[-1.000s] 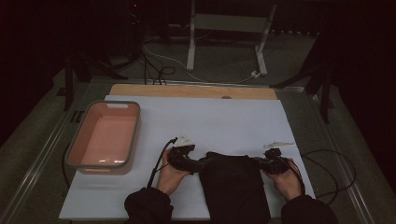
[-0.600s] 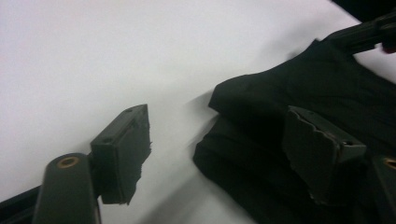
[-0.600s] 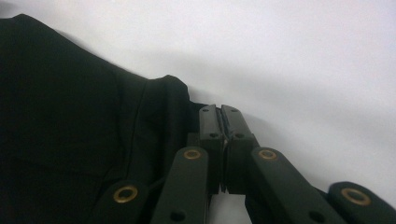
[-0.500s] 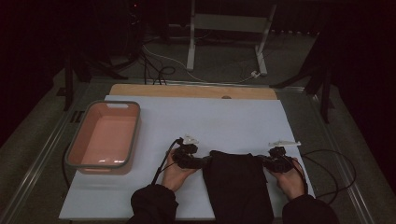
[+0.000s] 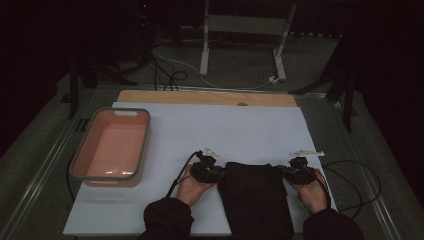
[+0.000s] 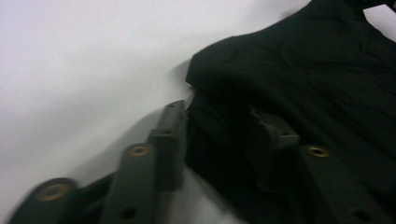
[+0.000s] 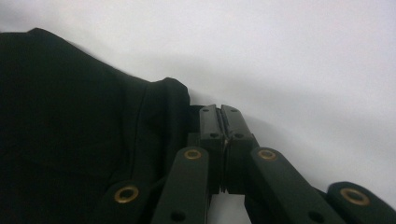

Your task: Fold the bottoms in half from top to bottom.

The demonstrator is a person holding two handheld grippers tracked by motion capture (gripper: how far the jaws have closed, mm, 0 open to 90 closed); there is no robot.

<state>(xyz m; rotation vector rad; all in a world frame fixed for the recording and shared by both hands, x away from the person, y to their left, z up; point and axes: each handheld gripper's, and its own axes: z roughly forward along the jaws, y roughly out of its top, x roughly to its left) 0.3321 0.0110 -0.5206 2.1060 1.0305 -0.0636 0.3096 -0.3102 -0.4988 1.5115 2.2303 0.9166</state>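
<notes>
White sheet (image 5: pixel 240 130) covers the table, and most of it beyond the grippers lies bare; the pink basin (image 5: pixel 111 149) sits well apart at the left edge, and a strip of wood (image 5: pixel 200 97) shows along the far edge. The black cloth (image 5: pixel 255 197) lies at the near edge, between the person's 2 hands, reaching down to the sheet's front border.

The left gripper (image 5: pixel 216 173) sits at the cloth's upper left corner. In the left gripper view its jaws straddle that corner (image 6: pixel 219 135): 1 jaw on the white sheet just beside the cloth edge, the other over the dark fabric. They have just been closing, with the cloth between them, and a narrow gap remains. The right gripper (image 5: pixel 286 173) sits at the upper right corner, its jaws pressed together, pinching the cloth edge (image 7: pixel 175 100) as far as the right gripper view shows.

Compared with 1 second ago, the left hand has sunk toward the cloth; the right is unchanged.
</notes>
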